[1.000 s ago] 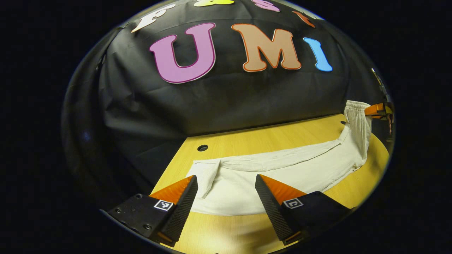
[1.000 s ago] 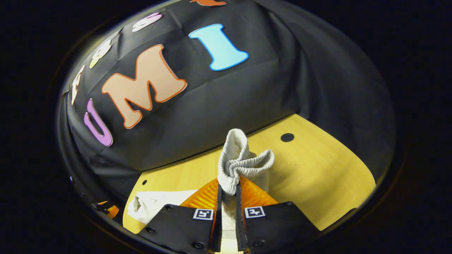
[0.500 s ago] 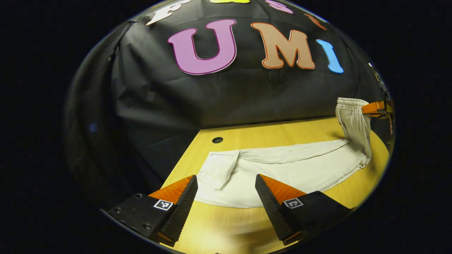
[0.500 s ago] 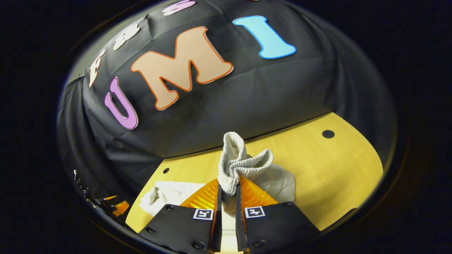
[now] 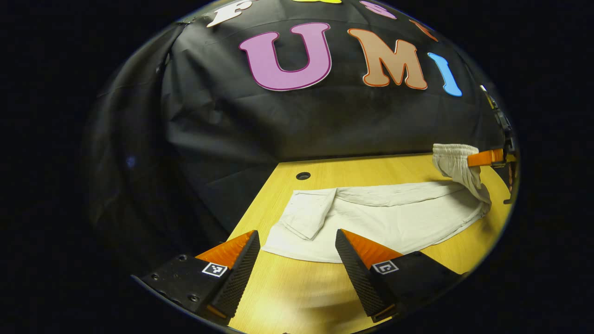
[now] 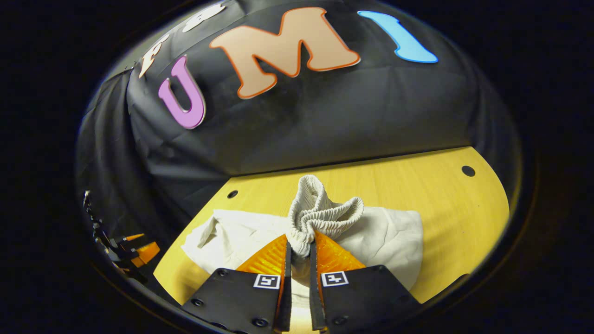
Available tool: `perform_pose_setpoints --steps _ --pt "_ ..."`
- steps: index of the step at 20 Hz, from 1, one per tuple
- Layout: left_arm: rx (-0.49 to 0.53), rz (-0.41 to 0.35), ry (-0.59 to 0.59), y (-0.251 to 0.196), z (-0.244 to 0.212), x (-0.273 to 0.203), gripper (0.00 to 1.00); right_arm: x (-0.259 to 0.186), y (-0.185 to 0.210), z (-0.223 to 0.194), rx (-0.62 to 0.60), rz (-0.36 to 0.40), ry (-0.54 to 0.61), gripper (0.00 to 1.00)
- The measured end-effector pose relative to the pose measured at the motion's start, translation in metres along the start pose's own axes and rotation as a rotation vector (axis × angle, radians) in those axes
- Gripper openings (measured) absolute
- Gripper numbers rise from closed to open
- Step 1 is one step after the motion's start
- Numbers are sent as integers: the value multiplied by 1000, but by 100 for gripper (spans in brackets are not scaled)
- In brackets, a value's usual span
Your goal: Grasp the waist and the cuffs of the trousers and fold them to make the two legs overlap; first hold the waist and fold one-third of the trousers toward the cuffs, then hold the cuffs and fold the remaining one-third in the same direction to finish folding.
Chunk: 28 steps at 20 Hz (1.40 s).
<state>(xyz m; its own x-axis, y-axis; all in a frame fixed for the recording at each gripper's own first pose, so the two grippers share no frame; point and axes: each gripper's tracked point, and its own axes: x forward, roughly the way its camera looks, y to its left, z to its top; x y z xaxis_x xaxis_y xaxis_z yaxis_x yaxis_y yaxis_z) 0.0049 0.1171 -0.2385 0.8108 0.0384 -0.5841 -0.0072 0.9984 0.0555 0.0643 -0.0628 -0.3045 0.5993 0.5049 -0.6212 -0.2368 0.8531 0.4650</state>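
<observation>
Close in, the right hand-held gripper [image 6: 299,253] has its two fingers clamped on the bunched elastic waist [image 6: 320,215] of the pale trousers [image 5: 385,218], holding that end raised off the yellow surface [image 5: 287,297] — the rest of the garment lies stretched along it, legs overlapped. The left hand-held gripper [image 5: 297,260] hangs with its fingers spread wide and nothing between them, just short of the cuff end [image 5: 308,215], where one corner of cloth lies turned back on itself. Farther off in the left gripper view, the right gripper's fingers [image 5: 485,157] show at the raised waist. The step in hand looks like the first one-third fold: the waist should be carried low and level toward the cuffs and laid down square, so the doubled layers stay aligned — not dragged, or the legs may slide apart. Pinning the cuff end with the free gripper would likely keep the cloth from creeping. Beyond, small dark holes [image 5: 303,176] dot the surface's far edge.
</observation>
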Motion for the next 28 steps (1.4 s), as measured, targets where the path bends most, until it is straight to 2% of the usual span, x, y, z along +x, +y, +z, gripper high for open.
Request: perform_pose_setpoints --steps 8,9,11,12,13,15,18,20,21,22,24,25,28 --pt "-18 47 25 30 -16 -6 96 -10 -4 8 -177 1 155 18" --pt "-22 49 28 32 -17 -6 96 -10 -4 8 -188 2 173 13" --pt "-29 51 36 34 -20 -2 96 -12 -5 10 -205 8 200 23" --pt "-32 51 42 35 -23 0 96 -13 -2 11 -203 24 210 20" --pt "-36 48 44 35 -25 1 97 -16 0 13 -201 37 214 34" --pt "-48 37 52 35 -27 7 97 -17 -6 9 -191 70 225 45" --pt "-61 16 69 37 -32 22 96 -20 -12 24 -237 47 158 97" --pt "-72 -6 74 40 -34 37 96 -24 -11 30 -231 48 142 97" --pt "-84 -28 84 39 -35 44 96 -25 -12 32 -231 38 136 92" --pt "-100 -52 92 39 -38 50 96 -25 -14 33 -234 24 131 96" --pt "-134 -110 102 35 -42 66 97 -26 -19 34 -229 -1 125 97" --pt "-142 -135 113 34 -44 74 97 -26 -22 35 -223 -12 124 92" --pt "-126 -168 146 36 -54 103 96 -31 -29 36 -215 -49 124 92"
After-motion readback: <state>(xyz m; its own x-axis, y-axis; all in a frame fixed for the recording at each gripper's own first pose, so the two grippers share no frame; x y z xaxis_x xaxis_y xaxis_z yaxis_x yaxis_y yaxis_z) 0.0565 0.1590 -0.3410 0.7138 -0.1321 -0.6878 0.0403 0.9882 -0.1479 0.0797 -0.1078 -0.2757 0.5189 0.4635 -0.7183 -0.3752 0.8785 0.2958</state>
